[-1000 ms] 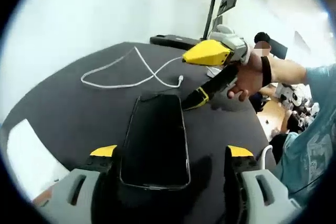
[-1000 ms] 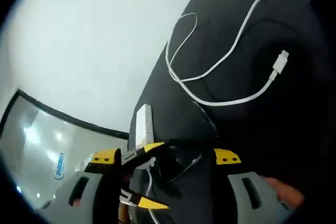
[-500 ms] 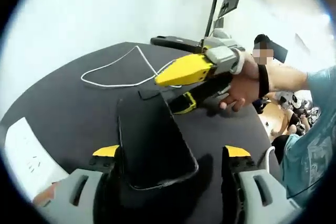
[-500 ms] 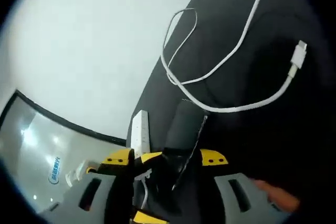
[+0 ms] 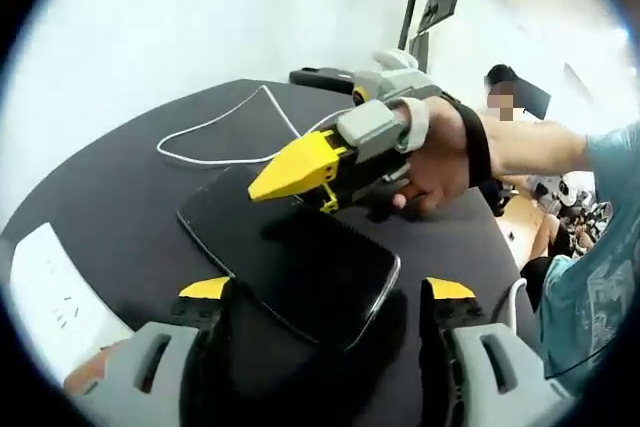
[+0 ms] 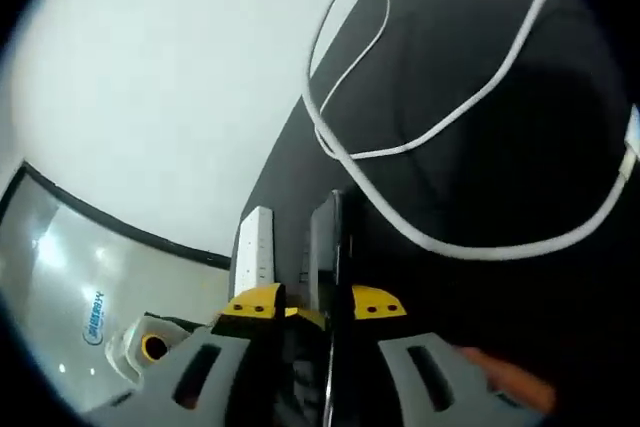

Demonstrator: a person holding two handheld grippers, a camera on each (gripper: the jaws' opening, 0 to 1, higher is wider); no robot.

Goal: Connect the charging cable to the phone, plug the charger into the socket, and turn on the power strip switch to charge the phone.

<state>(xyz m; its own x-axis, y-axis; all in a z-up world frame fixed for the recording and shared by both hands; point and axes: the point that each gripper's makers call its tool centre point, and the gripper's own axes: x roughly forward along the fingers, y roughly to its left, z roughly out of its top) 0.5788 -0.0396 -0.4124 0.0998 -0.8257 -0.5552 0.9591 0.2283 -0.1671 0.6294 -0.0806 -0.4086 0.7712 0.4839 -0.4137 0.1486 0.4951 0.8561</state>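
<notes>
- The left gripper (image 5: pixel 320 292), with grey bodies and yellow-tipped jaws, is spread wide. The flat black glass phone (image 5: pixel 290 262) lies between and just ahead of its 2 jaws without visibly touching either.
- The phone's long axis runs on a slant in the left gripper view, from the near right, by the right jaw, to the far left. It looks slightly lifted rather than flat on the matte black round table (image 5: pixel 130 207).
- The right gripper (image 6: pixel 312 304), held in the person's hand (image 5: pixel 440 152), is pressed together on the phone's far edge. In the right gripper view the phone (image 6: pixel 323 237) stands edge-on between the 2 yellow tips, so this gripper is pinching it.
- My judgement: the right gripper carries the phone now, and the left is nearer to the free end that faces it.
- Beyond the right gripper, the thin white charging cable (image 6: pixel 440 127) loops across the table, well apart from the phone. Its plug end (image 6: pixel 632 147) lies at the far right of the right gripper view.
- To the left of the left gripper, a white plastic power strip (image 5: pixel 55 297) sits near the table's edge, close to the phone.
- Farthest off, bare table lies between phone and cable, which leaves open room for moving.
</notes>
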